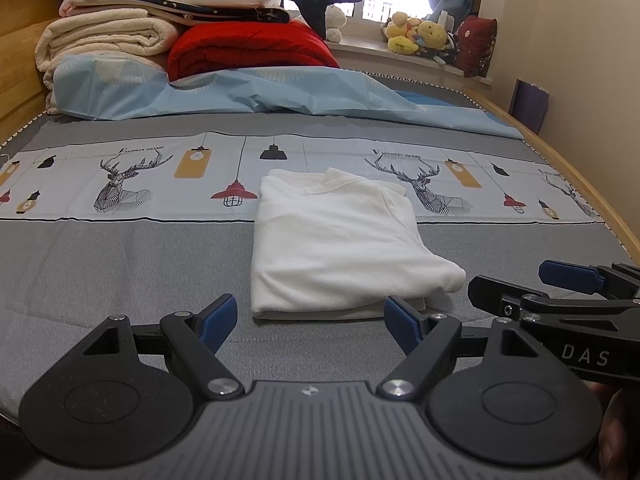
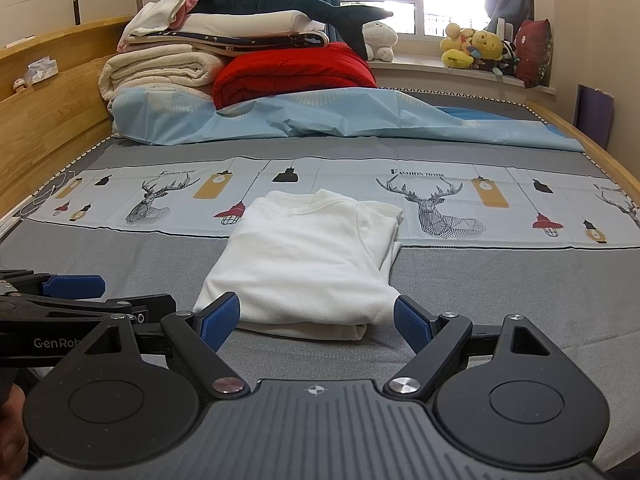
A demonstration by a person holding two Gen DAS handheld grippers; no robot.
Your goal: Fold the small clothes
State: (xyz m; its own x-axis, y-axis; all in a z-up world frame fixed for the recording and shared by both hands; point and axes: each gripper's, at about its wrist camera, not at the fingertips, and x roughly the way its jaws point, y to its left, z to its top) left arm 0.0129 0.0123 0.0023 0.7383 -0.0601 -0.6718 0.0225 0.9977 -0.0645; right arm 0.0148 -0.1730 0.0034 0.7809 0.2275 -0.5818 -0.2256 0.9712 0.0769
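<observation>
White folded cotton top: sits flat on the grey bed cover, folded into a tidy rectangle with the neckline at the far end, and its far edge laps onto the pale printed band with deer and hanging lamps.
Landmark: everything below is placed relative to that white top.
Left gripper: black frame, blue ribbed pads, jaws spread wide with nothing between them. It hangs just short of the top's near edge, apart from the cloth as far as I can see.
Right gripper: same build and just as wide open, gripping nothing, parked just short of the top's near edge. From the left wrist view it pokes in beside the top's near right corner.
Person: only a bit of a hand shows, under the right gripper's body.
Beyond the top: a crumpled light blue sheet lies across the bed, well apart from it.
Further back, left: a rolled cream blanket and a red folded quilt with a dark teal plush shark resting on the stack.
Further back, right: a heap of yellow plush toys on the windowsill.
</observation>
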